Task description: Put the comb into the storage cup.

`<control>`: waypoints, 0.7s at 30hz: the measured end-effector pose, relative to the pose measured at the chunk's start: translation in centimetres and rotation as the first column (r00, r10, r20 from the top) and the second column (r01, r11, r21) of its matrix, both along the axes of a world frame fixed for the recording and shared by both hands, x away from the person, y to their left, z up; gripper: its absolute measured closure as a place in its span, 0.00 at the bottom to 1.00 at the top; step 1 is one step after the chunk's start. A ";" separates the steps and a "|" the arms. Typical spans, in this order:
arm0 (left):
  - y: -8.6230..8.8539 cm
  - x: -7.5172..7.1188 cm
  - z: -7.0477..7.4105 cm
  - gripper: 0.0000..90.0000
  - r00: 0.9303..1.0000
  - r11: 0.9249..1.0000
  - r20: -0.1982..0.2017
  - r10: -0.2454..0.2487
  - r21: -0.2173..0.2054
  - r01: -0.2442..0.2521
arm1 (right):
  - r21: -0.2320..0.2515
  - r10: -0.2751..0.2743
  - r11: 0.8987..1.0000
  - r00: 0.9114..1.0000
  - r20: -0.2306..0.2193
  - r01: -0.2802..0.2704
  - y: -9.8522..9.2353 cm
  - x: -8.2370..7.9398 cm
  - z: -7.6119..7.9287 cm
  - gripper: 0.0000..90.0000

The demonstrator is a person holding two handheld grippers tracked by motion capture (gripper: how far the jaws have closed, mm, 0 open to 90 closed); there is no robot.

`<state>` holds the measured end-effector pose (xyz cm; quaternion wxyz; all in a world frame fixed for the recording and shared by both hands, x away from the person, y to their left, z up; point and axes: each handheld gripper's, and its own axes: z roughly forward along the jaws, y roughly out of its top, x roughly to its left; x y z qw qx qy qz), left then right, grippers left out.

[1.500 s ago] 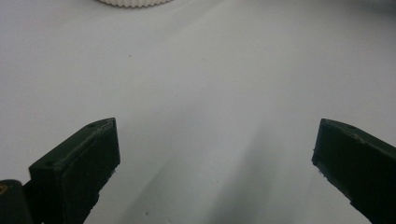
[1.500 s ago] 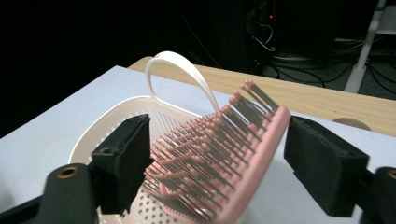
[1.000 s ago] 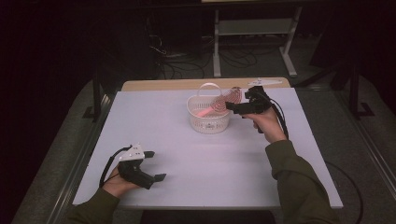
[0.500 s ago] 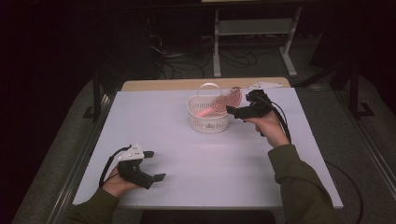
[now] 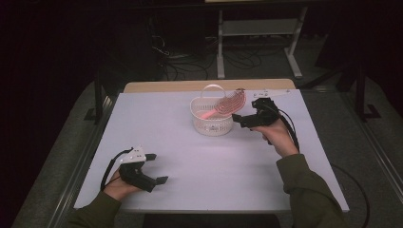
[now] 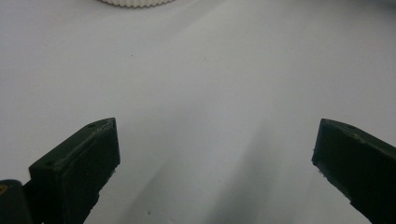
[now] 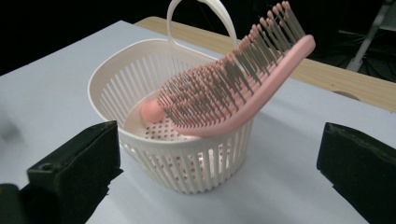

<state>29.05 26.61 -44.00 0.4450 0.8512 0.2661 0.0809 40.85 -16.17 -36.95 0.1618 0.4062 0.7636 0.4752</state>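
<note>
A white slotted basket [image 5: 212,121] with a hoop handle stands at the far middle of the table. A pink hairbrush [image 5: 224,106] leans in it, handle down and bristled head over the right rim. My right gripper [image 5: 243,114] is open just right of the basket, holding nothing. In the right gripper view the basket [image 7: 187,158] and brush [image 7: 233,93] stand a little ahead of my right gripper [image 7: 217,140], whose jaws are wide apart. My left gripper [image 5: 159,167] lies open near the front left. My left gripper [image 6: 215,135] has bare table between its jaws.
The white table top [image 5: 214,166] has a wooden strip [image 5: 180,86] along its far edge. Beyond it are a metal shelf frame [image 5: 259,28] and cables on a dark floor. The basket's base [image 6: 135,2] shows at the top of the left gripper view.
My right gripper has drawn back slightly from the basket toward the person. The brush rests in the basket. The left gripper has not moved.
</note>
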 end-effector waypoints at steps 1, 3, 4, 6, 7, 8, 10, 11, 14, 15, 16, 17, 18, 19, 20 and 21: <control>0.0 0.0 0.0 0.01 1.000 1.000 0.000 0.001 0.000 -0.001 | 0.002 0.002 1.000 1.000 0.000 -0.002 0.0 -0.2 -0.1 0.00; 0.0 0.0 0.0 0.01 1.000 1.000 0.000 0.002 0.001 -0.002 | 0.008 0.007 1.000 1.000 0.002 -0.007 -0.1 -0.5 -0.2 0.00; 0.0 0.0 0.0 0.01 1.000 1.000 0.001 0.002 0.002 -0.002 | 0.010 0.008 1.000 1.000 0.001 -0.008 -0.2 -0.6 -0.3 0.00; 0.0 0.0 0.0 0.01 1.000 1.000 0.000 0.002 0.003 -0.002 | 0.011 0.011 1.000 1.000 0.002 -0.011 -0.2 -0.8 -0.5 0.00; 0.0 0.0 0.0 0.01 1.000 1.000 0.000 0.003 0.002 -0.003 | 0.011 0.012 1.000 1.000 0.000 -0.012 -0.2 -1.0 -0.6 0.00; 0.0 0.1 0.0 0.01 1.000 1.000 0.001 0.004 0.003 -0.004 | 0.009 0.013 1.000 1.000 0.000 -0.013 -0.2 -1.1 -0.7 0.00; 0.0 0.1 0.0 0.01 1.000 1.000 0.001 0.003 0.003 -0.003 | 0.009 0.014 1.000 1.000 0.001 -0.014 -0.3 -1.4 -0.8 0.00; 0.0 0.1 0.0 0.01 1.000 1.000 0.001 0.003 0.003 -0.003 | 0.010 0.015 1.000 1.000 0.003 -0.015 -0.3 -1.5 -0.9 0.00; 0.0 0.1 -0.1 0.01 1.000 1.000 -0.001 0.003 0.003 -0.003 | 0.004 0.022 1.000 1.000 -0.001 -0.022 -0.2 -2.0 -1.3 0.00; 0.0 0.1 -0.1 0.01 1.000 1.000 -0.001 0.003 0.004 -0.003 | 0.001 0.026 1.000 1.000 -0.005 -0.026 -0.2 -2.2 -1.5 0.00; 0.0 0.1 -0.1 0.01 1.000 1.000 -0.001 0.003 0.004 -0.003 | 0.000 0.028 1.000 1.000 -0.007 -0.028 -0.2 -2.4 -1.5 0.00; 0.0 0.1 -0.1 0.01 1.000 1.000 -0.002 0.002 0.004 -0.002 | 0.004 0.030 1.000 1.000 -0.006 -0.030 -0.2 -2.5 -1.6 0.00; 0.0 0.1 -0.1 0.01 1.000 1.000 -0.001 0.003 0.003 -0.003 | 0.001 0.032 1.000 0.999 -0.007 -0.032 -0.3 -2.6 -1.7 0.00; 0.0 0.1 -0.1 0.01 1.000 1.000 -0.001 0.003 0.004 -0.003 | -0.002 0.033 0.999 0.999 -0.009 -0.033 -0.3 -2.8 -1.8 0.00; 0.0 0.1 0.0 0.01 1.000 1.000 0.000 0.003 0.003 -0.003 | -0.003 0.035 0.999 0.999 -0.007 -0.035 -0.3 -2.9 -1.9 0.00; 0.0 0.1 0.0 0.01 1.000 1.000 0.000 0.003 0.003 -0.003 | -0.002 0.036 0.999 0.999 -0.012 -0.036 -0.3 -3.0 -2.0 0.00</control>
